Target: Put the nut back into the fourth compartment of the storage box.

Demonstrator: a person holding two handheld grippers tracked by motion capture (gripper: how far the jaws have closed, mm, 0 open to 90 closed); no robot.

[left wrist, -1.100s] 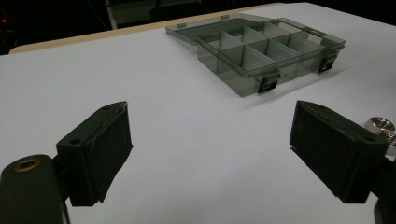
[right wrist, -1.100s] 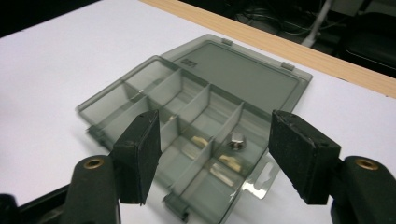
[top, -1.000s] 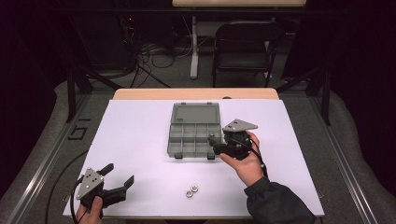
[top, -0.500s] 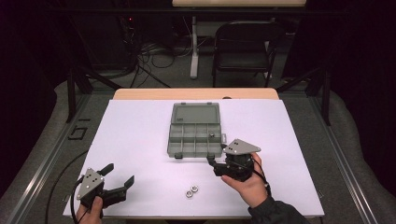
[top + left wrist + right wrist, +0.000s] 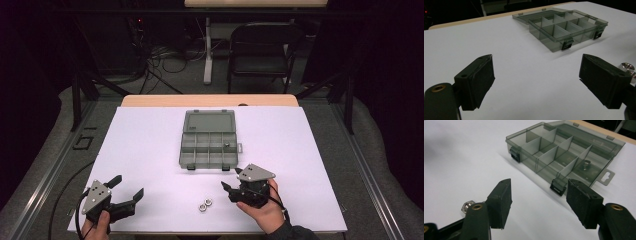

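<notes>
My right claw (image 5: 226,188) hangs just above the white table (image 5: 150,150) with its jaws spread wide and nothing between them, and my left claw (image 5: 127,189) sits well apart at the near left corner, jaws just as wide and just as empty. The work I see is getting the two nuts (image 5: 204,205) into the box (image 5: 207,145), which lies open in the middle of the table with its lid folded flat behind it; one nut (image 5: 586,165) already rests in a back compartment near the hanging tab. The loose pair lies touching each other near the front edge, between my claws and closer to my right one; from my right claw's own view one of them (image 5: 467,205) peeks out just beside the left jaw. I judge them small, hard and heavy for their size, with smooth metal faces that could squirt out of a sloppy pinch or roll off on edge. Because they touch, I would take one at a time, coming straight down and closing the pads on two opposite flats, not on the corners, low enough to keep it from tipping. The box looks like thin stiff plastic, light enough to slide if I bump its wall, so I would drop the nut in from above
</notes>
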